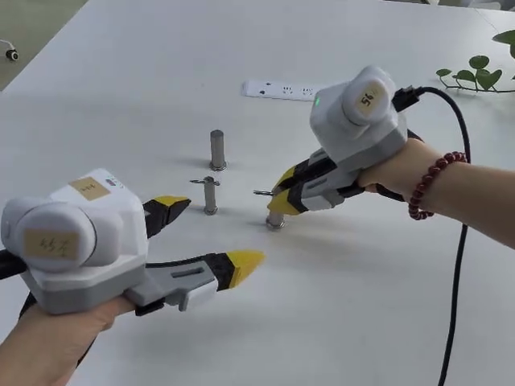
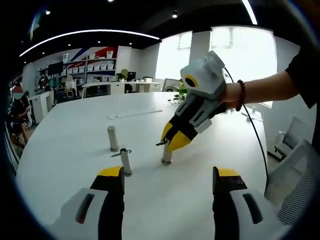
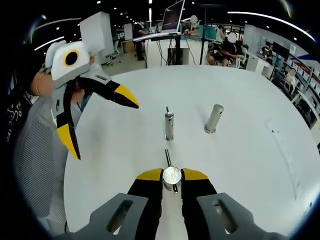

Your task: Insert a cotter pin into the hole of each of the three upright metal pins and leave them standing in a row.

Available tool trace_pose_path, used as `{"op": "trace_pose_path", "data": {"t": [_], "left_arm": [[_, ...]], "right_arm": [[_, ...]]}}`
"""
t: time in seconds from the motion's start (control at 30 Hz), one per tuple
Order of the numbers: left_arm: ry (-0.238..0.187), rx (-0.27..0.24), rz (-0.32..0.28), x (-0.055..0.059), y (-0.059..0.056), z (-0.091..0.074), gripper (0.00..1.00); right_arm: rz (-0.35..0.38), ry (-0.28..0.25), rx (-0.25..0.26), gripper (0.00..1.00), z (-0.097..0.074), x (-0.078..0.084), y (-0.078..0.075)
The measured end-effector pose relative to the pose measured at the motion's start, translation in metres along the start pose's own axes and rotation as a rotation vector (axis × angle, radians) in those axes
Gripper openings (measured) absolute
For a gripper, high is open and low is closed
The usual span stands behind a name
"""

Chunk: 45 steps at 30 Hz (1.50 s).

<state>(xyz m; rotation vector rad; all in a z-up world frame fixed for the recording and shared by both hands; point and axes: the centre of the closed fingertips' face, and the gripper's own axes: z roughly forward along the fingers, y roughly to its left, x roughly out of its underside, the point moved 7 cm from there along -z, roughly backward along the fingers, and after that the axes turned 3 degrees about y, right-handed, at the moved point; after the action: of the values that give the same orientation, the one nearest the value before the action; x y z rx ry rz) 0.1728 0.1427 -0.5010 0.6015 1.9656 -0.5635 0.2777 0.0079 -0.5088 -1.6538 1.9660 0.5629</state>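
Observation:
Three upright metal pins stand on the white table. The far pin (image 1: 217,150) is bare. The middle pin (image 1: 210,195) has a cotter pin through its top. Over the near pin (image 1: 275,219) my right gripper (image 1: 278,199) is shut on a cotter pin (image 1: 261,193), whose tip sticks out to the left, level with that pin's top. In the right gripper view, the near pin's round top (image 3: 172,176) sits between the yellow jaw tips. My left gripper (image 1: 211,232) is open at the lower left, short of the middle pin, with nothing in it.
A white power strip (image 1: 282,90) lies at the back of the table. A green plant (image 1: 479,76) is at the far right. A black cable (image 1: 460,241) hangs from the right gripper. Desks, shelves and people fill the room beyond the table.

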Motion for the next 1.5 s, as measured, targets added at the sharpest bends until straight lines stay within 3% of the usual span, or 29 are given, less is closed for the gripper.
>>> {"op": "trace_pose_path", "data": {"t": [0.3, 0.57, 0.83, 1.17, 1.5], "left_arm": [[0.003, -0.010, 0.014, 0.002, 0.004, -0.004, 0.78], [0.015, -0.016, 0.019, 0.004, 0.006, -0.006, 0.83], [0.015, -0.015, 0.018, 0.004, 0.006, -0.006, 0.83], [0.021, -0.016, 0.018, 0.006, 0.006, -0.006, 0.82], [0.030, -0.013, 0.019, 0.008, 0.006, -0.005, 0.82]], "right_arm": [[0.003, -0.005, 0.006, 0.08, 0.005, -0.005, -0.012], [-0.008, 0.009, -0.007, 0.08, 0.007, -0.004, -0.014], [-0.015, 0.014, -0.027, 0.08, 0.007, -0.002, -0.014], [-0.051, 0.016, -0.013, 0.09, 0.007, -0.003, -0.013], [-0.012, 0.010, 0.000, 0.09, 0.009, -0.002, -0.018]]}}
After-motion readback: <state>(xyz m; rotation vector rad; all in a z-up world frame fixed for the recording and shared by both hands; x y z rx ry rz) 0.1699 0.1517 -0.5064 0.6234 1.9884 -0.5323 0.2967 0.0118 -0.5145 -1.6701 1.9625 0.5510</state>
